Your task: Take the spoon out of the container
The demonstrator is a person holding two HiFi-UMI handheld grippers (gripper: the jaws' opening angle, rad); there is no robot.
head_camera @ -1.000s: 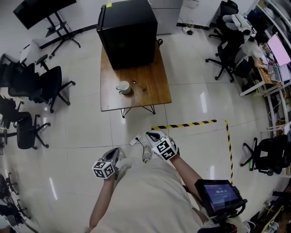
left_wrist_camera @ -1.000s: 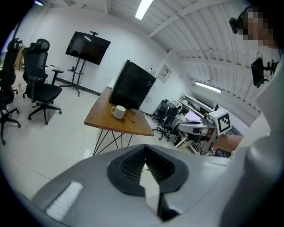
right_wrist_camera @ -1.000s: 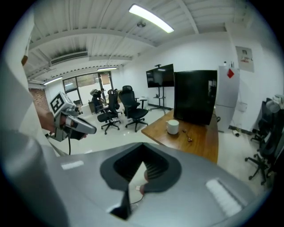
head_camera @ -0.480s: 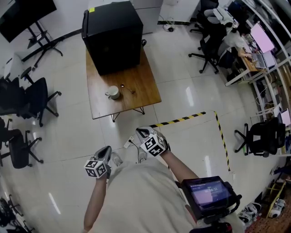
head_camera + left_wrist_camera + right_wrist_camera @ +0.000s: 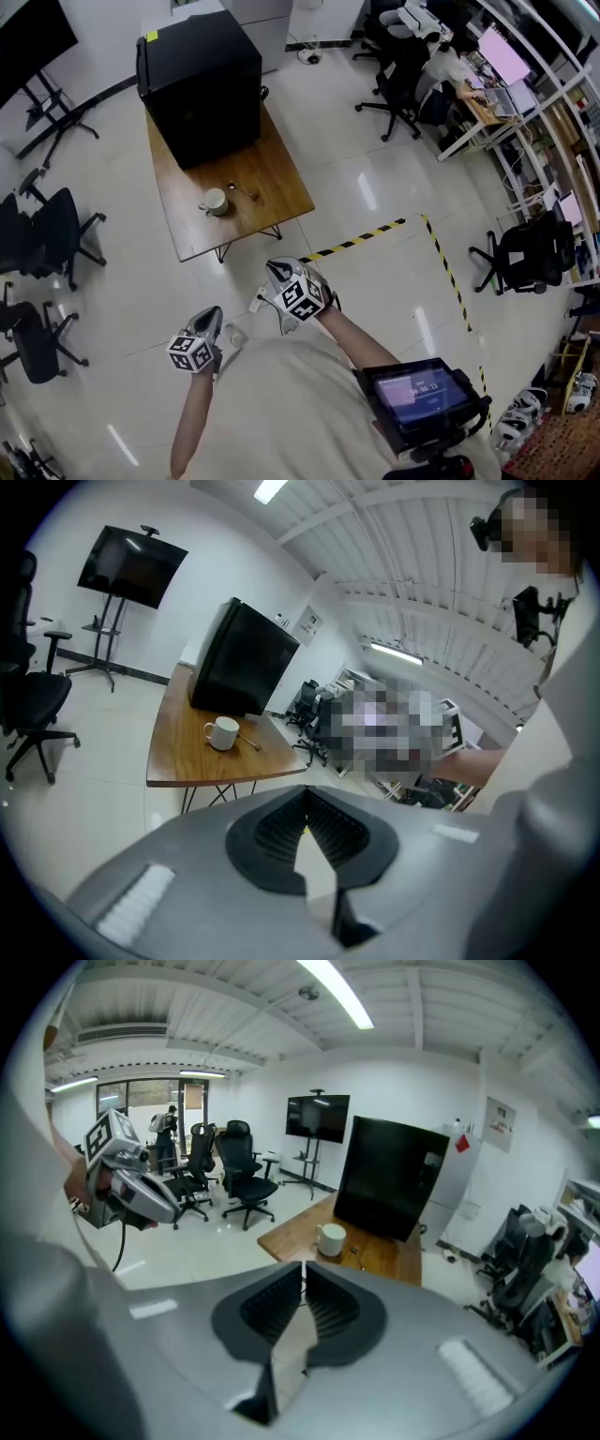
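A white mug [image 5: 214, 201] stands on the wooden table [image 5: 272, 178], far ahead of me across the floor. The spoon [image 5: 246, 192] lies on the tabletop just right of the mug, outside it. Both grippers are held close to my body, well short of the table. My left gripper [image 5: 210, 317] is shut with nothing in it, and so is my right gripper [image 5: 276, 270]. The left gripper view shows the mug [image 5: 222, 732] and spoon [image 5: 251, 743] beyond its shut jaws [image 5: 305, 803]. In the right gripper view the mug [image 5: 330, 1238] lies past its shut jaws [image 5: 303, 1274].
A large black box [image 5: 202, 84] fills the table's far end. Black office chairs [image 5: 47, 234] stand left of the table. Yellow-black tape [image 5: 375, 234] marks the floor on the right. Desks, chairs and a seated person [image 5: 450, 66] are at far right. A tablet [image 5: 417, 394] hangs at my waist.
The head view has swung, so the table and black box now sit further left and a little higher in it. Both grippers stay shut near my body, drifted slightly left.
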